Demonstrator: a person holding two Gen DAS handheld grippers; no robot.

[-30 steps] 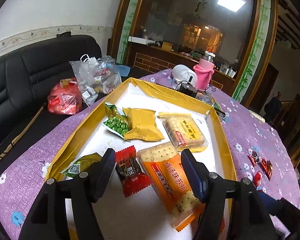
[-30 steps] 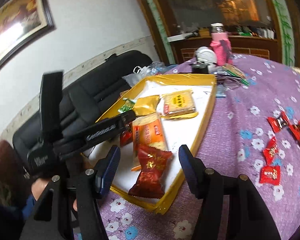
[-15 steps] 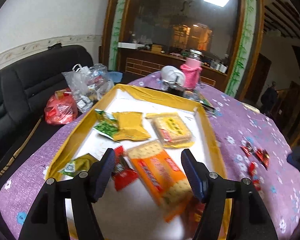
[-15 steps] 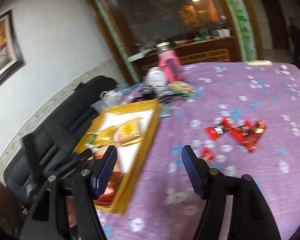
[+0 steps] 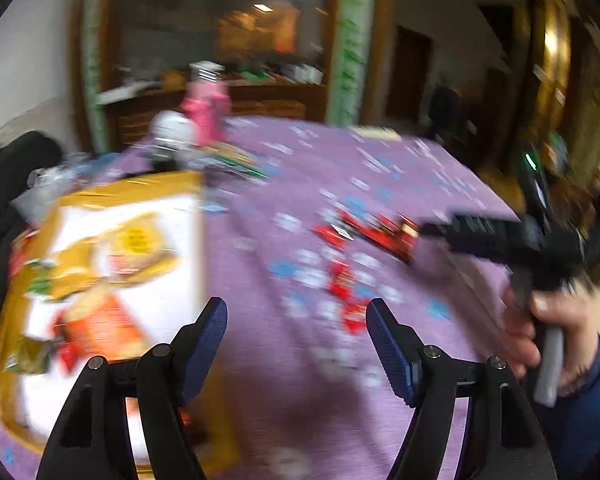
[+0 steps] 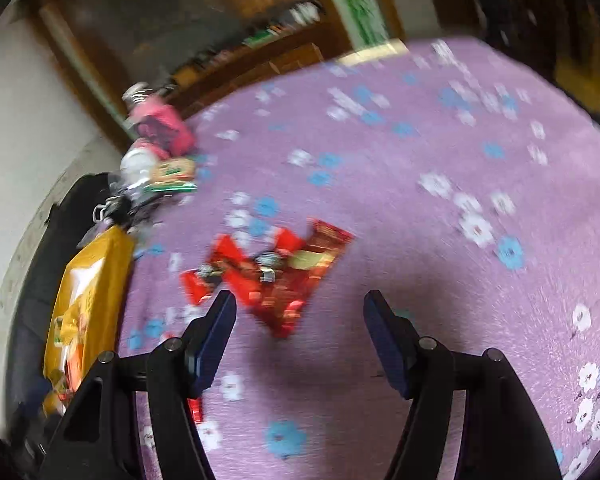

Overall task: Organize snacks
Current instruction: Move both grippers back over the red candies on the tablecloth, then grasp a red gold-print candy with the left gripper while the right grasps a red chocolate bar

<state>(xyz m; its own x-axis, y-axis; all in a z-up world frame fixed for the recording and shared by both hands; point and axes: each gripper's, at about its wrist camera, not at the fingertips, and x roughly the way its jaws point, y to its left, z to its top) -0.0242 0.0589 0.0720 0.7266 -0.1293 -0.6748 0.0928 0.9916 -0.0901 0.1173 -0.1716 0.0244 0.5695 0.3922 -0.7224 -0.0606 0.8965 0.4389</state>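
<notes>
Several loose red snack packets [image 6: 276, 276] lie in a small heap on the purple flowered cloth [image 6: 420, 140]. My right gripper [image 6: 300, 296] hangs open just short of them, and nothing is between its fingers. In the left wrist view the same packets [image 5: 380, 232] lie ahead, with the right gripper [image 5: 428, 230] coming in from the right, held by a hand [image 5: 552, 328]. My left gripper [image 5: 295, 306] is over bare cloth with its jaws opening and nothing in them. The yellow-rimmed tray [image 5: 132, 188] sits to the left and holds an orange cracker pack [image 5: 104, 320] and a yellow pack [image 5: 140, 248]. Both views are blurred.
A pink-sleeved bottle [image 5: 208, 112] and a white round object [image 5: 172, 132] stand at the table's far side beside some green-edged wrappers [image 6: 172, 176]. A black sofa [image 5: 4, 184] lies beyond the tray. A wooden cabinet [image 5: 260, 96] runs along the back.
Both grippers have swung right, away from the tray and toward the loose red packets on the cloth. The right gripper now faces the heap. The left jaws stand slightly wider.
</notes>
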